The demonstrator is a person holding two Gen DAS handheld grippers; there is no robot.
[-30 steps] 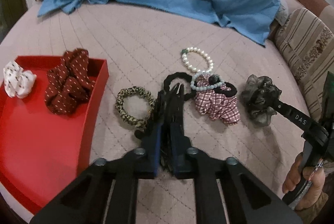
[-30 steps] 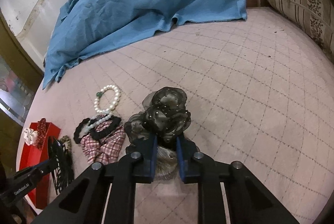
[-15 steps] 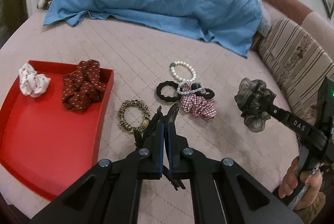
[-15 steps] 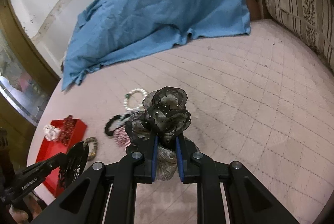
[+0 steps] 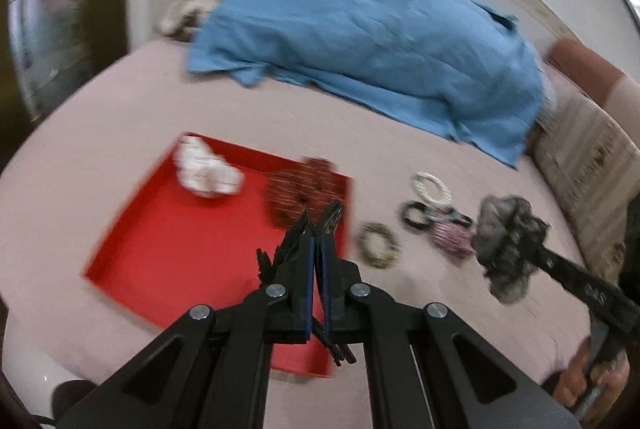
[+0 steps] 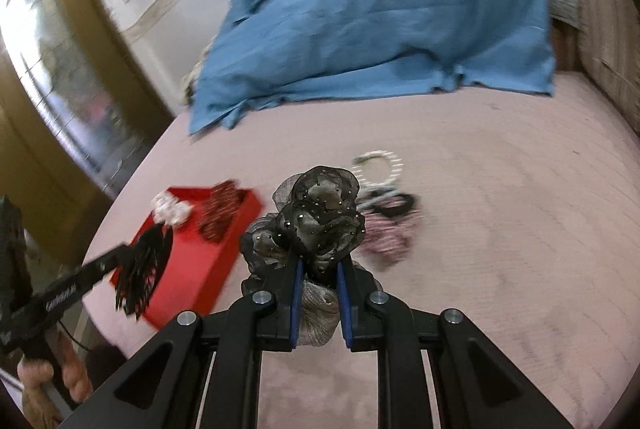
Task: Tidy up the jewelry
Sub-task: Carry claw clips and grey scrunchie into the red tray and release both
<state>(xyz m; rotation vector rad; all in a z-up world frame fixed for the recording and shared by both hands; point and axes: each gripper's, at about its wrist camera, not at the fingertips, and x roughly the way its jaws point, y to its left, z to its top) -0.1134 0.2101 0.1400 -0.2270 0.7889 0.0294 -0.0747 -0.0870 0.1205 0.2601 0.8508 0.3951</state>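
My left tongs (image 5: 318, 229) are clenched on a flat black comb-like hair piece (image 6: 146, 267), its teeth sticking out past the tips and back under the pads, and they hang over the near right corner of the red tray (image 5: 160, 253), so the drop for this piece lies straight below and slightly ahead. The tray sits on the pink bed (image 5: 100, 133) with its long side running away from me; a white scrunchie (image 5: 206, 173) lies in its far left corner and a dark red dotted scrunchie (image 5: 306, 185) against its far right wall. To the right of the tray, on the bed, come a leopard-print band (image 5: 378, 247), a black ring (image 5: 416, 216), a pearl bracelet (image 5: 432, 186) and a plaid scrunchie (image 5: 454, 241), all bunched close. Further right, my right tongs (image 6: 318, 249) are grasping a grey gauzy scrunchie (image 6: 320, 217), held up off the bed, and the tray lies well to their left, so my left hand is far the nearer to it. Motion blur smears the small pieces; I cannot tell exactly what the black piece is, and a second bead string beside the pearls is only a faint streak. A blue cloth (image 5: 372, 41) covers whatever lies at the back of the bed.
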